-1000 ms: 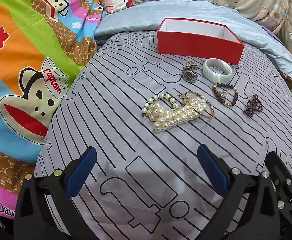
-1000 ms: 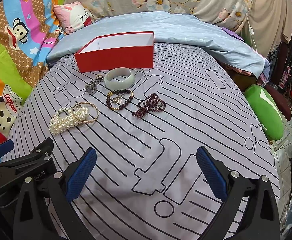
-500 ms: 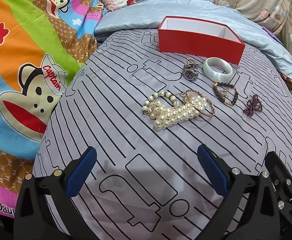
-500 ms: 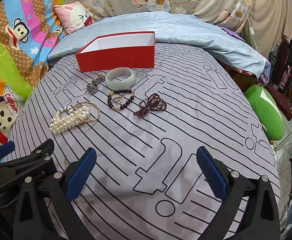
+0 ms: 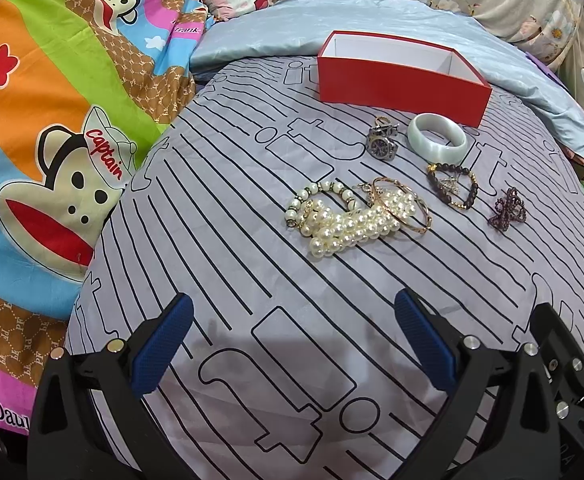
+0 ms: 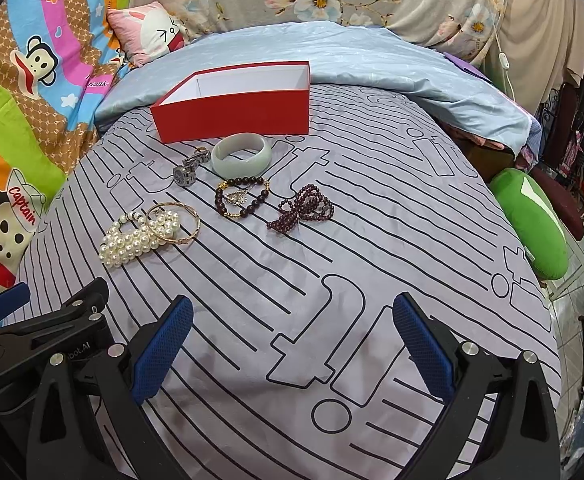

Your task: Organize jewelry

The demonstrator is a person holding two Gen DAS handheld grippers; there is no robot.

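Both grippers, left (image 5: pixel 289 354) and right (image 6: pixel 292 354), hover with fingers released; pearls (image 5: pixel 346 222), 1 pale bangle (image 5: pixel 437 137) and beads (image 6: pixel 302 208) lie before the red box (image 5: pixel 400 80).

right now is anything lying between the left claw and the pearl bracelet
Nothing visible does. The left claw is open and hovers over bare striped sheet, and the pearl bracelet lies straight ahead. A gold bangle overlaps the pearls' far right end, so it could come along.

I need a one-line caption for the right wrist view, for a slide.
Open right gripper above a striped bedsheet, facing pearls, bracelets, a watch and an empty-looking red box.
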